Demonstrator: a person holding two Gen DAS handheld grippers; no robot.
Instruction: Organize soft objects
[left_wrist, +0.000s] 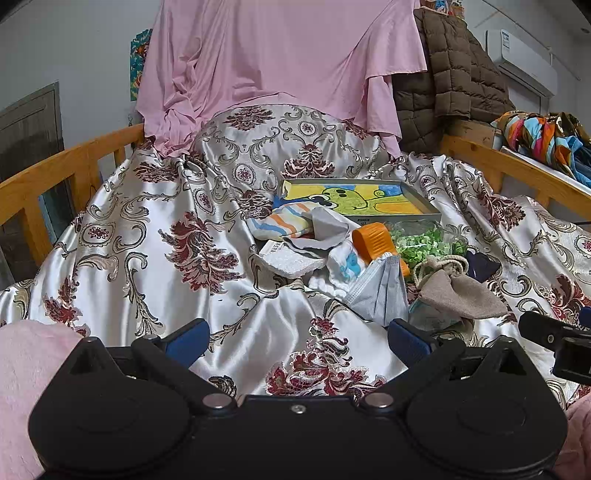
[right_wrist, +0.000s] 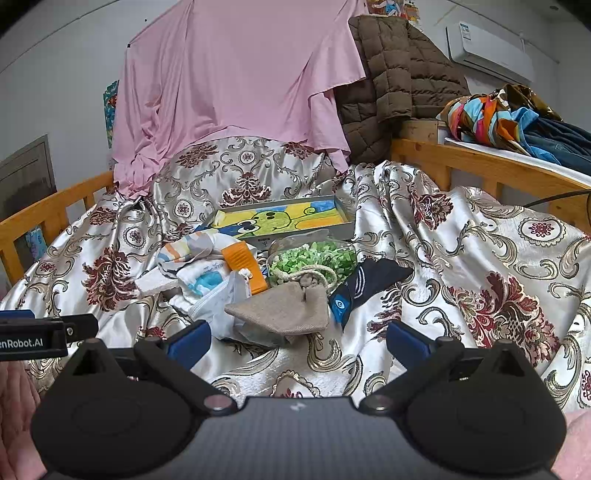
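Observation:
A heap of soft things lies on the satin floral bedspread (left_wrist: 147, 229). It holds a striped sock (left_wrist: 284, 221), a grey cloth (left_wrist: 328, 225), a grey face mask (left_wrist: 380, 291), a beige drawstring pouch (left_wrist: 458, 291) (right_wrist: 288, 306), a dark sock (right_wrist: 369, 284), a white sponge (left_wrist: 291, 262) and an orange-capped bottle (left_wrist: 373, 240) (right_wrist: 243, 264). A tray with a green cartoon picture (left_wrist: 354, 195) (right_wrist: 280, 218) stands behind the heap. My left gripper (left_wrist: 297, 338) is open and empty, short of the mask. My right gripper (right_wrist: 297, 338) is open and empty, just in front of the pouch.
A bag of green pieces (left_wrist: 424, 240) (right_wrist: 314, 258) lies in the heap. Wooden bed rails (left_wrist: 55, 173) (right_wrist: 480, 162) run along both sides. A pink sheet (left_wrist: 277, 66) and a brown quilted jacket (right_wrist: 399, 74) hang at the back. Colourful clothes (right_wrist: 498, 114) lie at right.

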